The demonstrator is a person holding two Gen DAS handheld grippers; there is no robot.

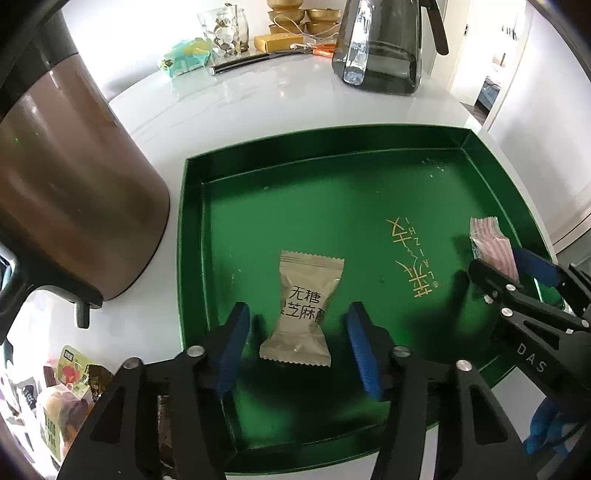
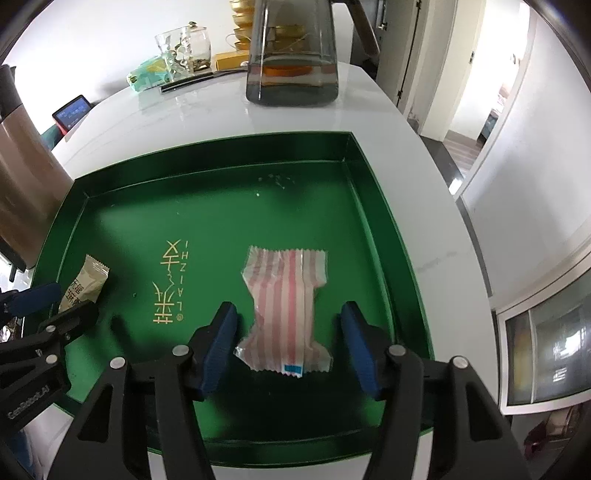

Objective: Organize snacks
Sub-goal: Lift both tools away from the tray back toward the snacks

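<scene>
There is one green tray [image 1: 192, 229] on the white counter [image 1: 258, 103]. Inside the tray are two wrapped snacks: one beige sachet [image 1: 301, 310] at about 7 o'clock and one pink-striped sachet [image 2: 286, 314] at about 4 o'clock. Two grippers are seen, the left gripper [image 1: 299, 347] and the right gripper [image 2: 290, 343], each with two blue pads. One brown kettle [image 1: 66, 192] stands at 9 o'clock of the tray. At 12 o'clock stand one grey glass jug [image 1: 380, 48], one clear glass cup [image 1: 221, 33] and one dark pen [image 1: 240, 63]. Several more snack packets [image 1: 66, 398] lie at 8 o'clock; their exact number I cannot tell.
</scene>
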